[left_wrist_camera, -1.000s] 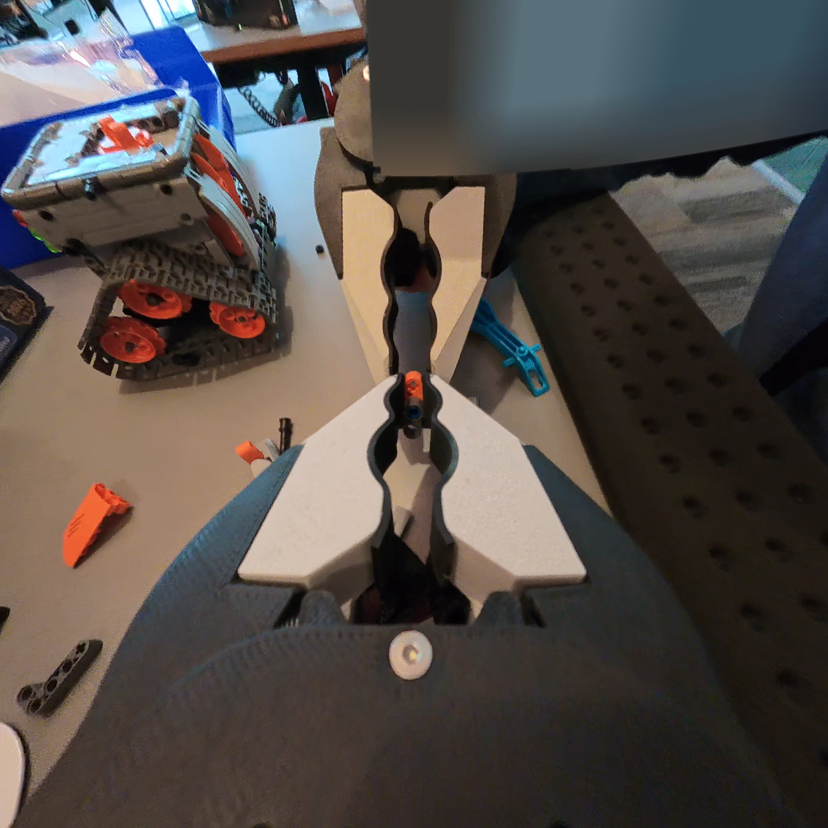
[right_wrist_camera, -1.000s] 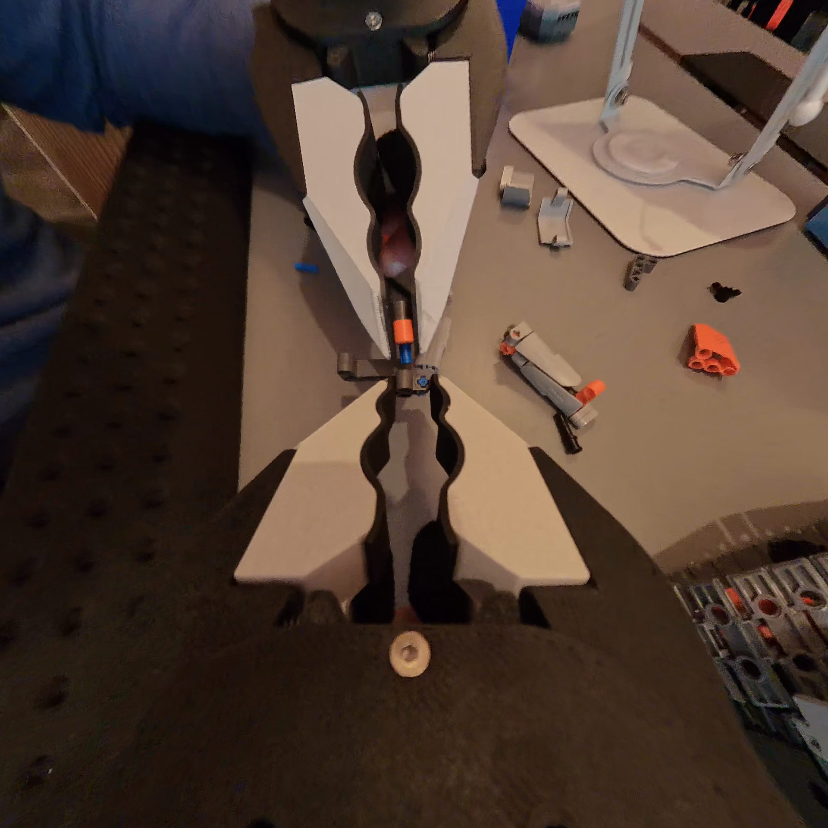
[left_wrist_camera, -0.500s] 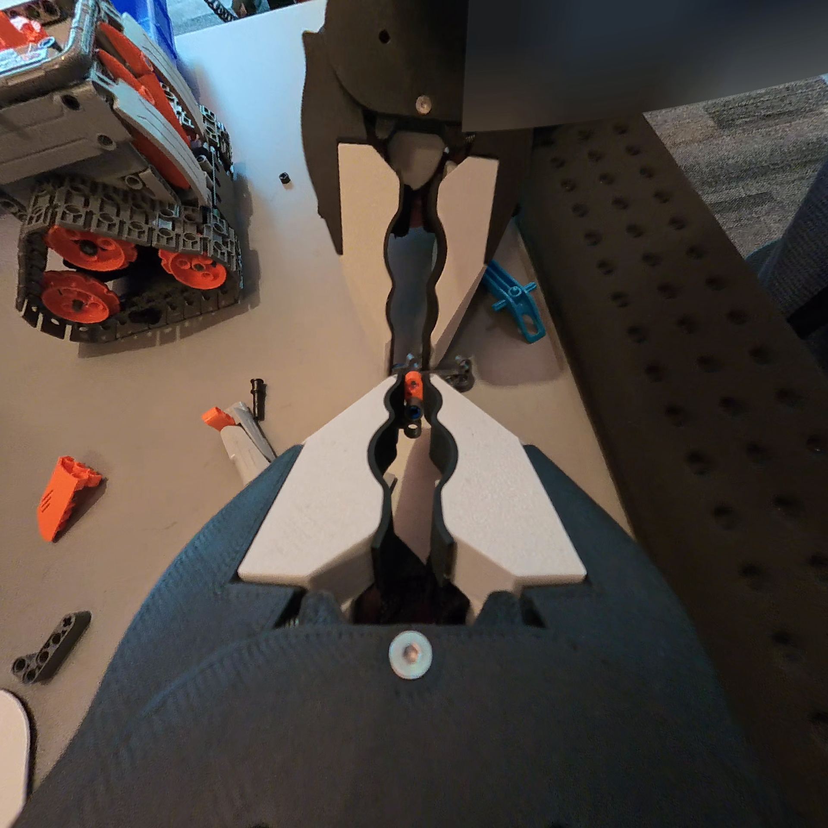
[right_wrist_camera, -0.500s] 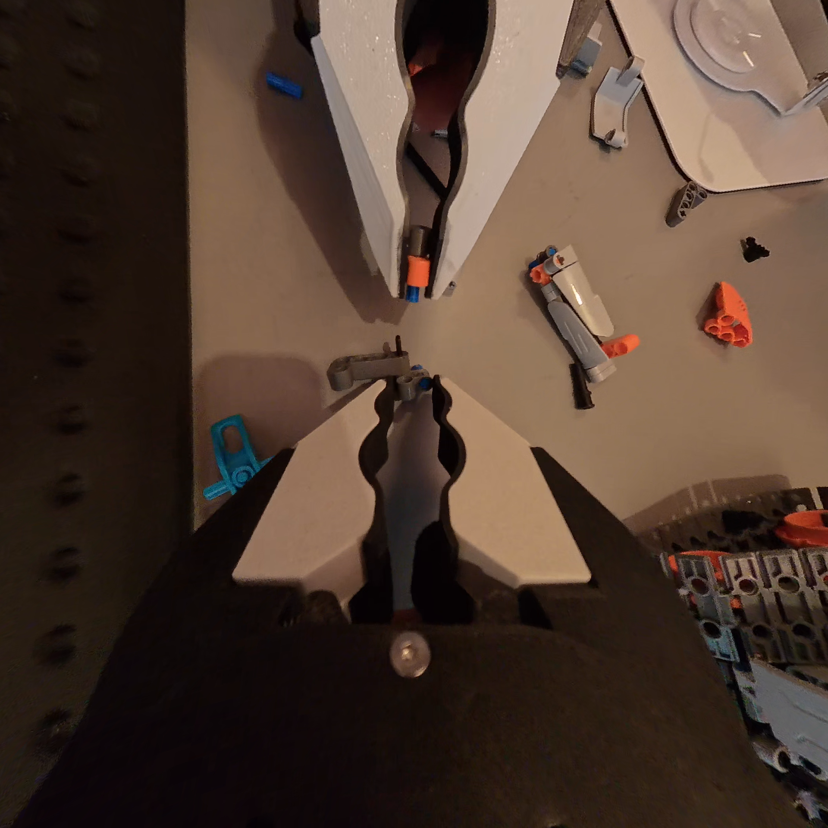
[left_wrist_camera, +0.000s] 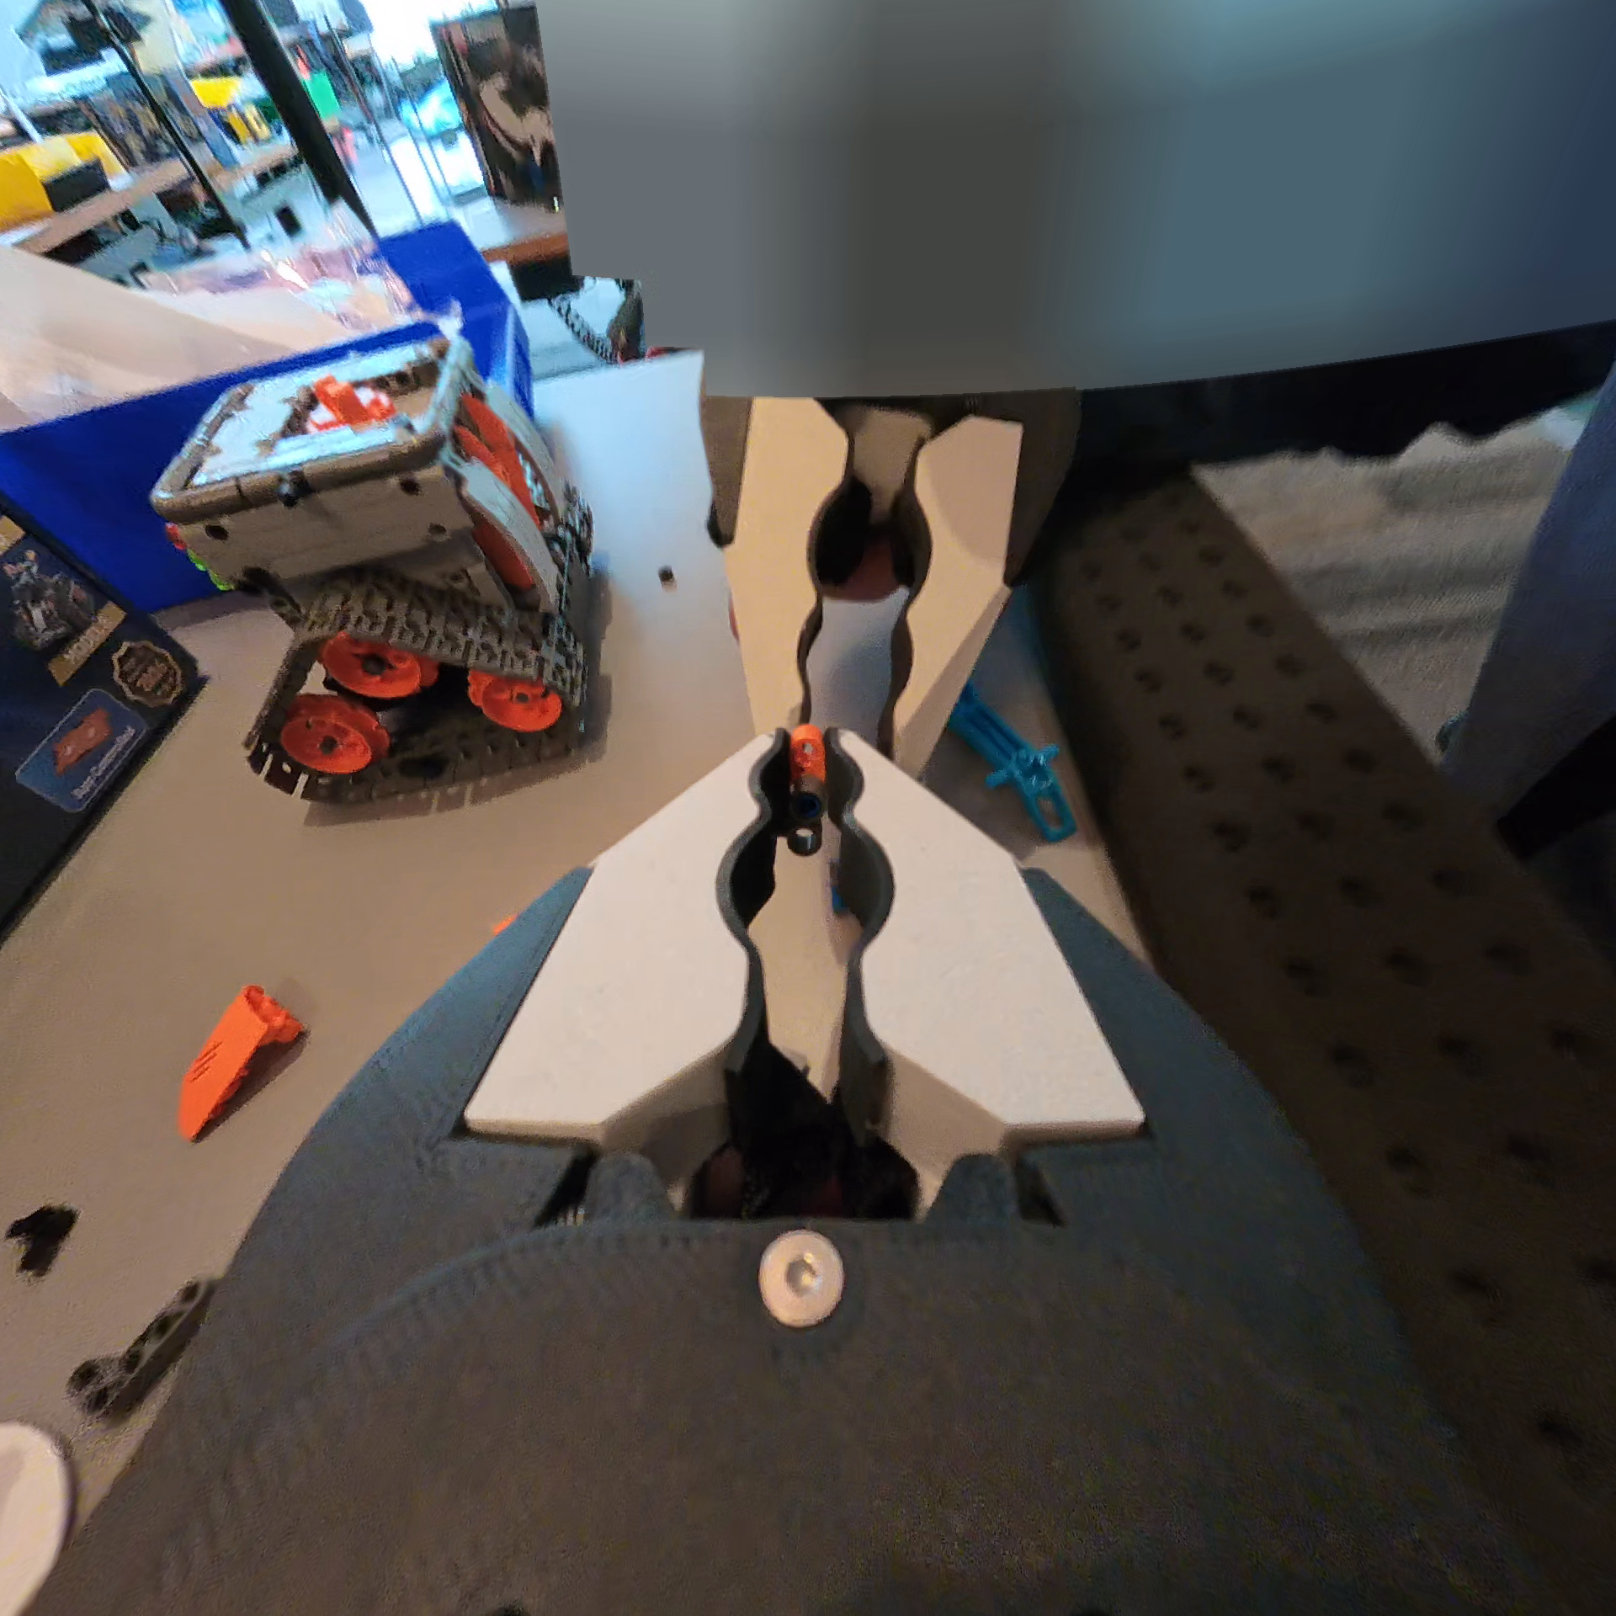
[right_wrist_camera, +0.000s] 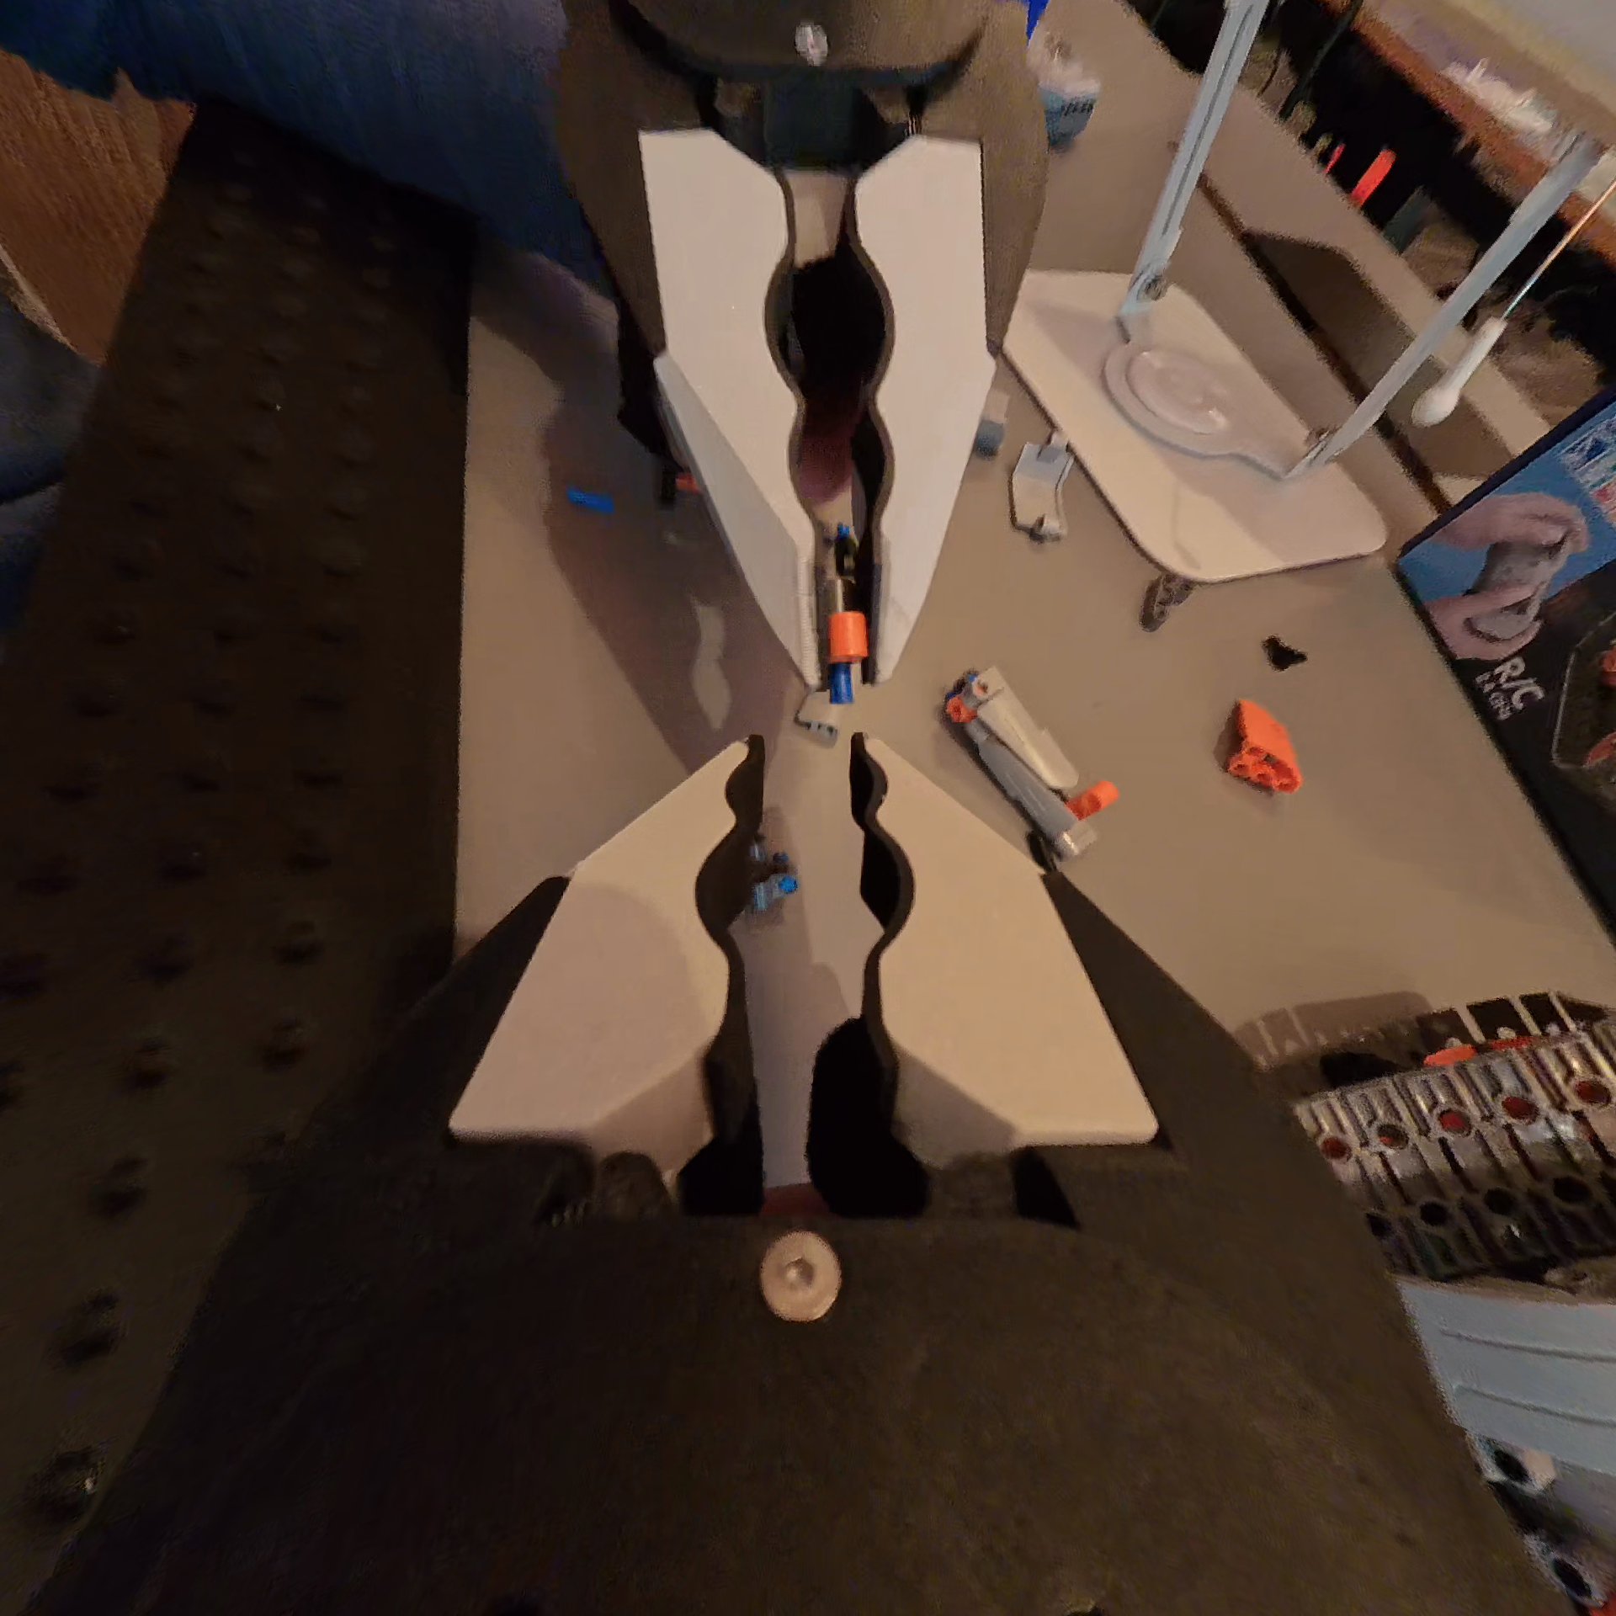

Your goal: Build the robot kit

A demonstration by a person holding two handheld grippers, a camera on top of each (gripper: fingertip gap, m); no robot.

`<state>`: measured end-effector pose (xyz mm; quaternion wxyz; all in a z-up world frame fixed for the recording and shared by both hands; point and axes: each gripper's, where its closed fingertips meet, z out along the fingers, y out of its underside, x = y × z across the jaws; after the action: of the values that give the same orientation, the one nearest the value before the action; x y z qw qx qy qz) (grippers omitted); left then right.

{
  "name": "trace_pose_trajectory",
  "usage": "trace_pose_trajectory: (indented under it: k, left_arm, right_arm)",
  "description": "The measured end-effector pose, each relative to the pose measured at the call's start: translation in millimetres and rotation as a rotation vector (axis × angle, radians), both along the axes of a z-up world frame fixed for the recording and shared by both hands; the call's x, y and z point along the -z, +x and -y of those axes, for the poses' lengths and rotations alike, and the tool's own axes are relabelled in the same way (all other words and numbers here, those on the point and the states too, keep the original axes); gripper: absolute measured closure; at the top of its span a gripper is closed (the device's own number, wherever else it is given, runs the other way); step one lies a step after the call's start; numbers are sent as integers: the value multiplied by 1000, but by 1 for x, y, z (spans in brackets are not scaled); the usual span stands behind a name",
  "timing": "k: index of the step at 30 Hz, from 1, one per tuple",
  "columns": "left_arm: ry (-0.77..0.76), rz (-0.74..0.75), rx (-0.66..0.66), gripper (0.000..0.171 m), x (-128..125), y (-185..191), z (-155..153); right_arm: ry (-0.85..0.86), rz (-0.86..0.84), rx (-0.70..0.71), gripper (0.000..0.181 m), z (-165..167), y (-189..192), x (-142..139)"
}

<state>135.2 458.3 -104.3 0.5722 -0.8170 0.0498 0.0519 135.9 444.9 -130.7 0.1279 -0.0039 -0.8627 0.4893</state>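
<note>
The left gripper (left_wrist_camera: 806,759) has its fingers pinched on a tiny orange-and-blue plastic pin (left_wrist_camera: 805,769) above the grey desk (left_wrist_camera: 367,909), the right gripper (right_wrist_camera: 806,743) is slightly parted and empty, so that pin could easily slip out.

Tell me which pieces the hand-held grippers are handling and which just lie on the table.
In grip: orange-and-blue pin, in the shut left hand-held gripper; right hand-held gripper open, empty.
Lying about: tracked vehicle, orange wedge, turquoise piece, grey assembly.
</note>
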Motion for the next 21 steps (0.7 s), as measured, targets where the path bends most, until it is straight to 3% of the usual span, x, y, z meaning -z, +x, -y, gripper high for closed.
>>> trace_pose_trajectory:
  k: [5, 12, 21]
  left_arm:
    - [88, 87, 35, 167, -13, 4, -2]
    - [201, 175, 59, 166, -28, 6, -3]
    - [200, 169, 67, 166, -28, 6, -3]
  right_arm:
    - [-120, -16, 31, 165, 5, -4, -22]
    - [-272, 108, 3, 180, 6, 0, -39]
    - [-257, 39, 10, 180, 4, 0, -41]
